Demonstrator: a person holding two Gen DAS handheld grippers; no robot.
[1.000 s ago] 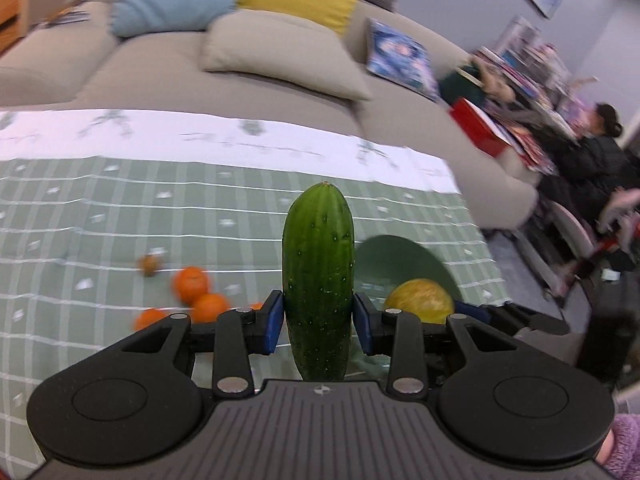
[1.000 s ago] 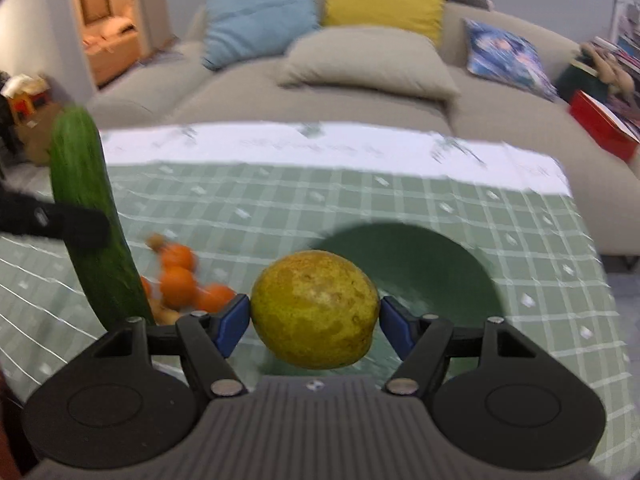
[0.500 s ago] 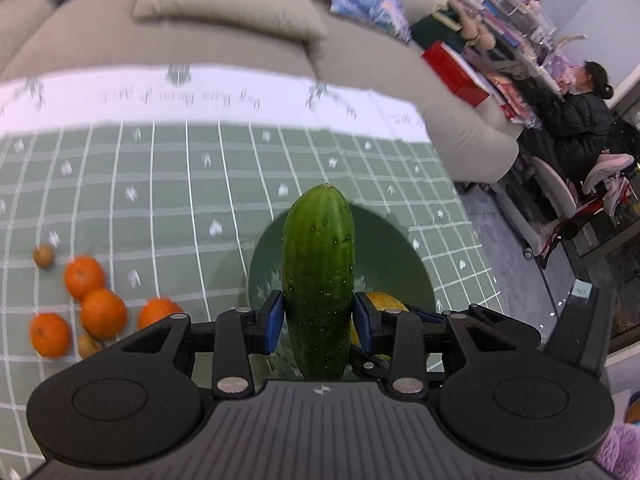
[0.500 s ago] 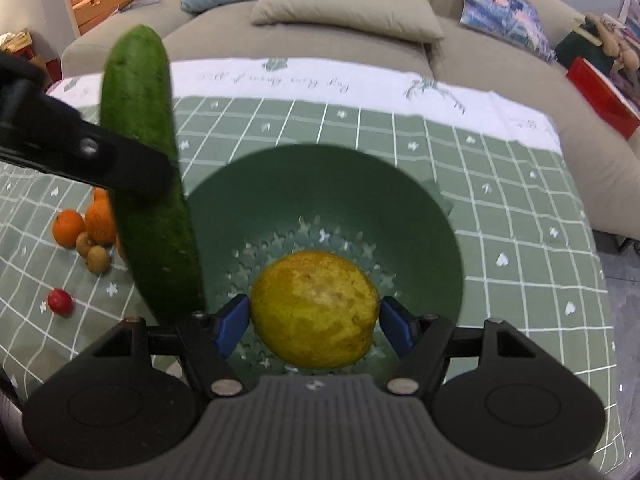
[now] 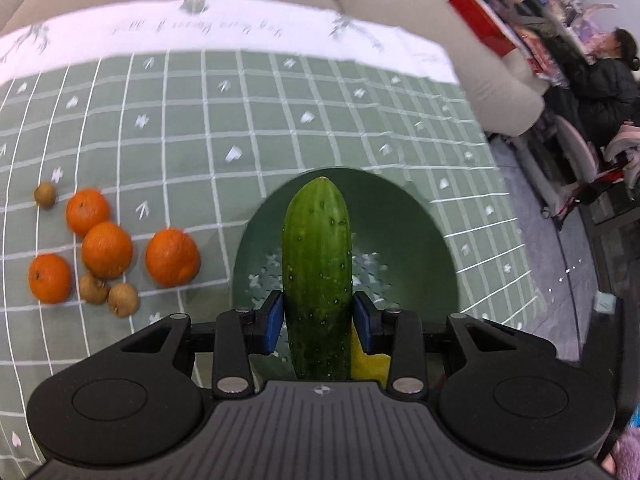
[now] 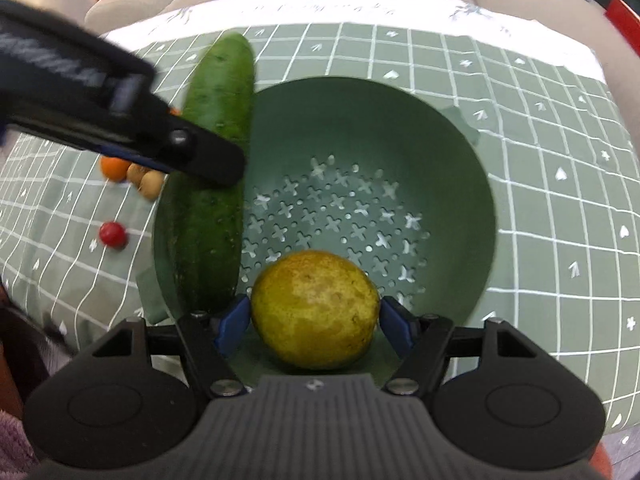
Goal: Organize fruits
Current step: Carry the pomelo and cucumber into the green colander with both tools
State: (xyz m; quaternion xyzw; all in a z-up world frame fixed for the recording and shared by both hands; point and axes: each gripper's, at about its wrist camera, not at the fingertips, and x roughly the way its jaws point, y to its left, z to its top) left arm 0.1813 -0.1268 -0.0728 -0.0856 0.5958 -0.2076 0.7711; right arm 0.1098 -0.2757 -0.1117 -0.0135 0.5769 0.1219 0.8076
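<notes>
I have both tools angled down over the green strainer bowl point(image 6: 460, 152) on the checked tabletop point(image 5: 280, 120), so each fruit can drop straight in. My left tool point(image 5: 318, 322) clamps a cucumber point(image 5: 318, 264) around its middle, its lower end inside the bowl's left side. My right tool point(image 6: 314, 322) grips a yellow-green round fruit point(image 6: 314, 312) just above the perforated base. Oranges point(image 5: 106, 248) and small brown fruits point(image 5: 122, 300) wait on the cloth beside the bowl.

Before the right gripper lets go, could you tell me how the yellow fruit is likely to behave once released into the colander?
The yellow fruit is round, so it will probably roll toward the colander's curved bottom. It looks firm, undented by the right gripper, so likely not fragile. It may bump the cucumber.
</notes>
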